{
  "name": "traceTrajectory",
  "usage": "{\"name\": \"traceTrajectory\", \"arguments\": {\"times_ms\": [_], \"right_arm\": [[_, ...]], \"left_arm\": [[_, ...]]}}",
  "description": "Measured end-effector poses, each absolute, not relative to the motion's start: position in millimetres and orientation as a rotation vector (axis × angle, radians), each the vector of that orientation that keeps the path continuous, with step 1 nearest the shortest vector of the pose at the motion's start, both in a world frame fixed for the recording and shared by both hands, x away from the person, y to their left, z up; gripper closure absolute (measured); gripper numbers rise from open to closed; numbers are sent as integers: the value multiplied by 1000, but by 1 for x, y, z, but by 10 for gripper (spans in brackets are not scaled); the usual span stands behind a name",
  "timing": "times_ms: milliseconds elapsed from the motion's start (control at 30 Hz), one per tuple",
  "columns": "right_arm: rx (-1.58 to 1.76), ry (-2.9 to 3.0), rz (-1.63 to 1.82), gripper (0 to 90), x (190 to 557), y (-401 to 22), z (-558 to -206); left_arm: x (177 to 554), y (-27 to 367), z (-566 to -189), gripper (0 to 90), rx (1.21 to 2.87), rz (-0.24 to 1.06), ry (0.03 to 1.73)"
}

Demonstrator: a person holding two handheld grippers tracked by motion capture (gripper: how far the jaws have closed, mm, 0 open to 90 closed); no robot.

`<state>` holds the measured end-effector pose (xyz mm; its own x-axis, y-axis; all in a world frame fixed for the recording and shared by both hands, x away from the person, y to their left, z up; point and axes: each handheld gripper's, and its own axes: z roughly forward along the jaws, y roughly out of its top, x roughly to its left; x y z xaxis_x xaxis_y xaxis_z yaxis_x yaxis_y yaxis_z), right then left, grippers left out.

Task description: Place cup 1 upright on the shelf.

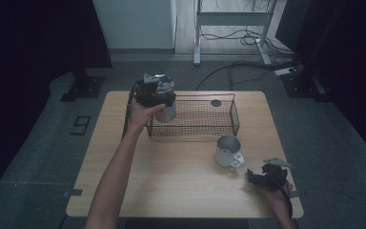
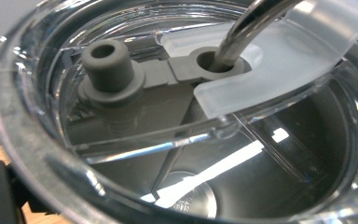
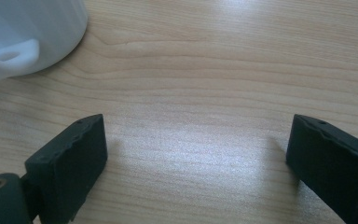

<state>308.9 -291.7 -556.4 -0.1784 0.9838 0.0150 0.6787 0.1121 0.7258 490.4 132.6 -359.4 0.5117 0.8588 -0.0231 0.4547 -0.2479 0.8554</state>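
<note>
At the table's [image 1: 124,157] 11 o'clock area, left gripper [image 1: 153,90] sits on top of a steel tumbler [image 1: 167,112], which stands at the left end of the wire basket [image 1: 228,119]. Can't tell from the high view whether the tumbler is inside the basket or just against its end. Left gripper view looks straight down into the tumbler's clear lid [image 2: 270,70]: grey rubber plug [image 2: 108,65] at 10 o'clock, metal straw [image 2: 247,28] through the hole at 1 o'clock. Jaw state there: can't tell, jaws hidden. Small dark disc [image 1: 216,103] lies in the basket's far right part. White mug [image 1: 228,151] sits just in front of the basket, toward 4 o'clock. Right gripper [image 1: 256,177] rests at 5 o'clock, near the mug, not touching; jaws spread wide, nothing between them but bare wood.
</note>
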Motion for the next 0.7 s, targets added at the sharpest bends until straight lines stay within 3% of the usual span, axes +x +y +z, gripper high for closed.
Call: {"name": "traceTrajectory", "arguments": {"times_ms": [700], "right_arm": [[1612,1916,839,49,309,-292,-556]], "left_arm": [[514,122,-379,42,1901,560,1120]]}}
